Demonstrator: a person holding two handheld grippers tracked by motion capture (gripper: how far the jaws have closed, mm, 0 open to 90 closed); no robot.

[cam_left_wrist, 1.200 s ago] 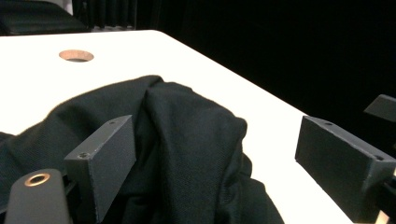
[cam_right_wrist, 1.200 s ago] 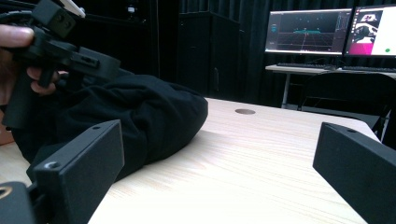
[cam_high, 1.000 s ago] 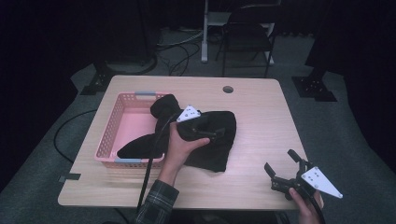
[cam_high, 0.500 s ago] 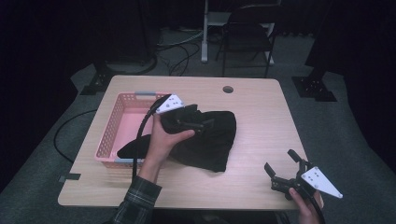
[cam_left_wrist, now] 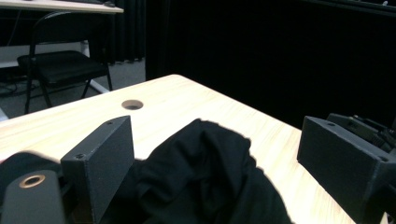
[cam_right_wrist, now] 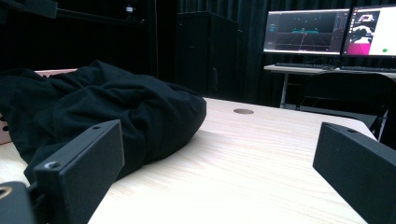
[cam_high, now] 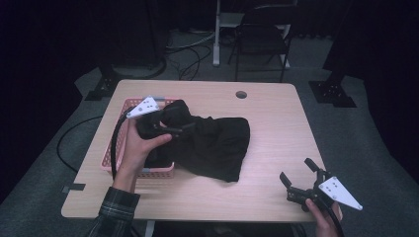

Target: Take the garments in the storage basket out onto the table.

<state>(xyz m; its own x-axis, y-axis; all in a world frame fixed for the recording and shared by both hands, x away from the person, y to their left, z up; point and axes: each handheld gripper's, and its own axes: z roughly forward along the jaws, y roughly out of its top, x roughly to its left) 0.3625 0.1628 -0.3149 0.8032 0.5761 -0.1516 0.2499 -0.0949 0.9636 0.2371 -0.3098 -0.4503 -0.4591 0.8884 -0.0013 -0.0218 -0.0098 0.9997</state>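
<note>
Black crumpled cloth garment (cam_high: 212, 145) lies mid-desk, its nine-o'clock edge draped into the pink plastic basket (cam_high: 118, 163); my left hand-held gripper (cam_high: 170, 123) hovers spread above it, pinching nothing.

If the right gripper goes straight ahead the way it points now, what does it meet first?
Most likely the black cloth: the right gripper has open fingers aimed across bare table toward it. Depth is unclear.
</note>
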